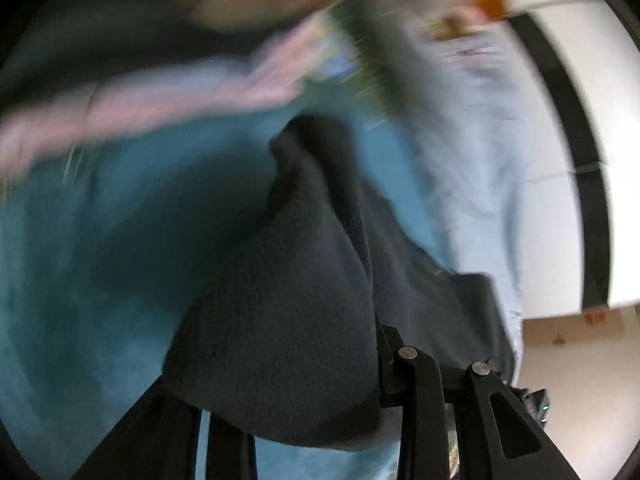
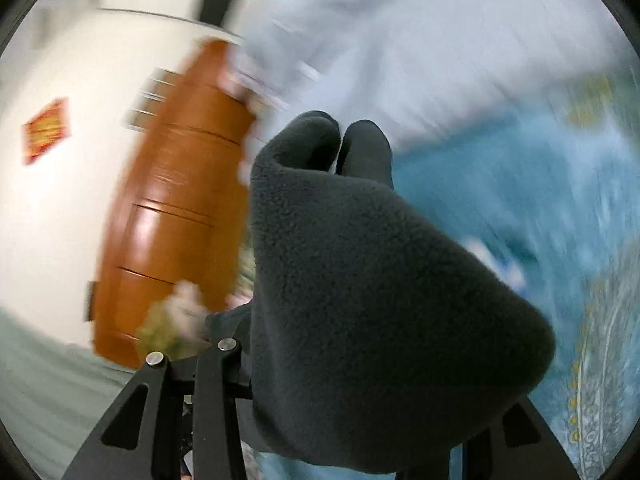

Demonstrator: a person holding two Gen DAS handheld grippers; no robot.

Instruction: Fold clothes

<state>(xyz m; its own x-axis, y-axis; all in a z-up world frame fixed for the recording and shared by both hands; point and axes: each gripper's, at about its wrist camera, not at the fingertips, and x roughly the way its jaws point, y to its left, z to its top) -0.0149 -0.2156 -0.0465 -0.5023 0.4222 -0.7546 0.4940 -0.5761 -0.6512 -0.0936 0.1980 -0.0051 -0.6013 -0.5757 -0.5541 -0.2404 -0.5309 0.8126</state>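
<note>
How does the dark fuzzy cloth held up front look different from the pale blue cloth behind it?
The dark grey fleece is sharp, near the camera, and bunched over the right gripper, hiding the fingertips. The pale blue garment lies farther back, spread out and smeared by motion blur. The fleece has a nubby pile; the garment looks smooth, as far as blur allows. Both are soft fabric, above a teal bedspread.

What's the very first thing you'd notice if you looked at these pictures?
A fuzzy dark grey fleece cloth fills the middle of both views, draped over each gripper so its fingers are hidden. Behind it, in the right wrist view, a shiny orange-brown wooden door stands at the left. A blurry teal bedspread lies behind the cloth in the left wrist view.
</note>
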